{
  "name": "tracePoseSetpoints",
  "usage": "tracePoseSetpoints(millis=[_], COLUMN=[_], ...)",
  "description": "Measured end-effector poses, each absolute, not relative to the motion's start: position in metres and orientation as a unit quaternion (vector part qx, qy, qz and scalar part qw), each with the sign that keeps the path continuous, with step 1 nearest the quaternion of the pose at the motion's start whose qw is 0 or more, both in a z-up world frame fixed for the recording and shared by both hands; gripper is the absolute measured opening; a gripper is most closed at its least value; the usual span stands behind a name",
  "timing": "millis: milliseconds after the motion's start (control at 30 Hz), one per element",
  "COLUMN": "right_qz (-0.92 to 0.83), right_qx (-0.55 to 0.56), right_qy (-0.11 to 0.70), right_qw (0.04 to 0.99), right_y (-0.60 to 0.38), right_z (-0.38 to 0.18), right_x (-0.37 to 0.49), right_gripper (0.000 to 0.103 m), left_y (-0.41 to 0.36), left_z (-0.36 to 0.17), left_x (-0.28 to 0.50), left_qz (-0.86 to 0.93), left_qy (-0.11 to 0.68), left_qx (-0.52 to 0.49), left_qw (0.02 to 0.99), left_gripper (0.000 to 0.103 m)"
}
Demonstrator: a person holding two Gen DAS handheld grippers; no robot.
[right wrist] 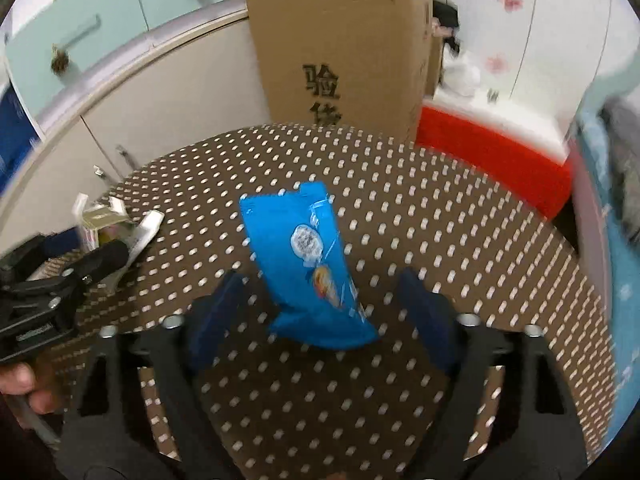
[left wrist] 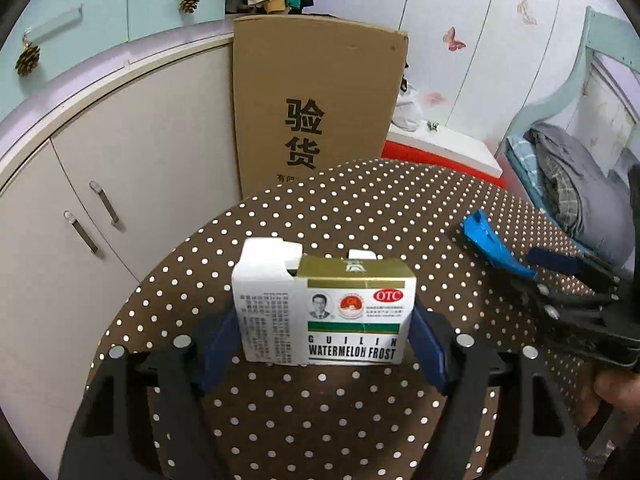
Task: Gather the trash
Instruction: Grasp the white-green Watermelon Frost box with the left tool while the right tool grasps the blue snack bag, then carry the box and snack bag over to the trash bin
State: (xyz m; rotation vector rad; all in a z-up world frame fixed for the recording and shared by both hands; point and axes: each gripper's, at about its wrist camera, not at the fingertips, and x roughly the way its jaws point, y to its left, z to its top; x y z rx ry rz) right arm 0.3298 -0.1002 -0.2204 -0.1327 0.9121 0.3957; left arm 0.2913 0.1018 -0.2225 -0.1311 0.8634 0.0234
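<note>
The medicine box (left wrist: 324,312) stands on the brown, white-dotted table (left wrist: 320,408), a white and gold carton printed "WATERMELON FROST" with a red OTC mark, its top flap torn open. It sits between the blue pads of the left tongs (left wrist: 324,344); both pads lie right against its side walls, though whether they press on it cannot be told. To its right, on the same table, the blue wrapper (right wrist: 308,264) sits crumpled and slightly tilted, shiny, with a small white print and an orange spot on its face. The right tongs (right wrist: 320,312) straddle its lower end with clear gaps on both sides, so they are released, pads not touching it. Seen from the right wrist, the box is at the left edge, well apart from the wrapper. The table's far edge curves close behind both items; beyond it a tall cardboard carton (left wrist: 320,96) leans against the pale cabinets (left wrist: 120,152), and a red and white box (left wrist: 444,148) stands at the right. In front of both items, dotted cloth lies open.
</note>
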Motion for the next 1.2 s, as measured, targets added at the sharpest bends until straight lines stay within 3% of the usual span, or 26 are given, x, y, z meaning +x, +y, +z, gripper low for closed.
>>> tracePoseSetpoints(millis=[33, 367, 400, 800, 1200], right_qz=[0.187, 0.201, 0.201, 0.189, 0.151], right_qx=[-0.075, -0.022, -0.017, 0.044, 0.089], right_qy=[0.431, 0.438, 0.438, 0.423, 0.362], right_qw=[0.879, 0.876, 0.876, 0.885, 0.916], right_y=[-0.097, -0.131, -0.137, -0.211, -0.305], right_z=[-0.219, -0.213, -0.213, -0.188, -0.142], right_x=[0.329, 0.282, 0.274, 0.201, 0.156], right_gripper=[0.037, 0.030, 0.023, 0.021, 0.021], left_y=[0.101, 0.083, 0.080, 0.025, -0.051], left_z=[-0.223, -0.220, -0.220, -0.191, -0.146], left_x=[0.290, 0.244, 0.238, 0.168, 0.151], left_qz=[0.005, -0.025, -0.029, -0.084, -0.152], left_qy=[0.418, 0.411, 0.411, 0.395, 0.360], left_qx=[-0.063, -0.063, -0.062, -0.039, -0.011], left_qw=[0.906, 0.909, 0.909, 0.914, 0.920], left_gripper=[0.074, 0.074, 0.074, 0.074, 0.074])
